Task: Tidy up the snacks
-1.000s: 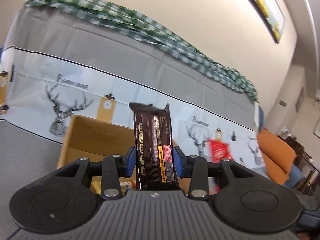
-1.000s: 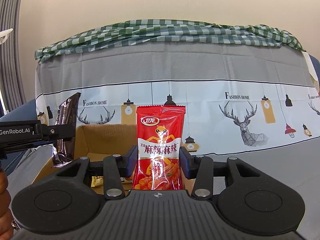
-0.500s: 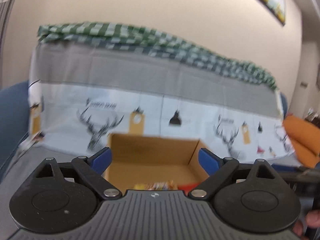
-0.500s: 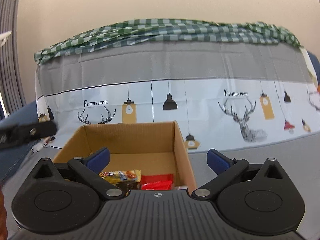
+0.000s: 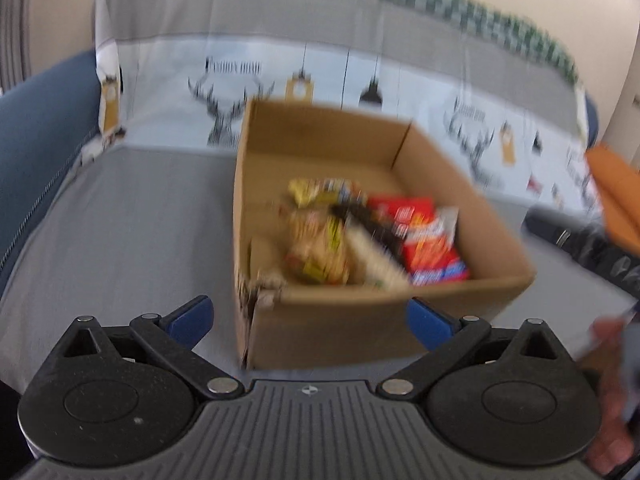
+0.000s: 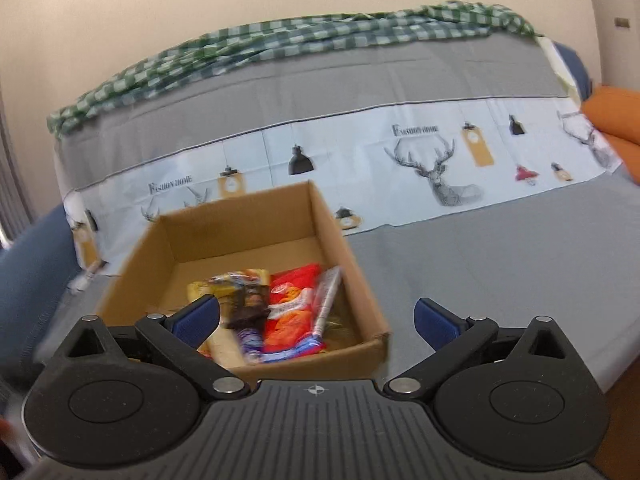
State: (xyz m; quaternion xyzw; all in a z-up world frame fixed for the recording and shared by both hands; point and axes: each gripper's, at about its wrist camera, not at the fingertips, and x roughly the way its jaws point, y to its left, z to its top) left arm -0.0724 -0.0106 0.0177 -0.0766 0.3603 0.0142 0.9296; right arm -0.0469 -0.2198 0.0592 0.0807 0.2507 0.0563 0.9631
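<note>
Snack box (image 5: 500, 280) lies just ahead of both tongs, the left tongs (image 5: 308, 320) opening.

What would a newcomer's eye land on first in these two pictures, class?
The open cardboard box on the grey cover, with bright snack packets piled inside, notably a red packet. Behind it runs a deer-and-lamp printed cloth, topped by a green checked cloth.

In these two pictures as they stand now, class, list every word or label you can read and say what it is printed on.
"FASHION HOME": on the printed cover, above the deer head in the right wrist view.
"FASHION HOME": same cover, again left of the cardboard box.
Snack packets in the box: print too blurred to read.
Left wrist view: the cover's lettering is smeared by motion, unreadable.
</note>
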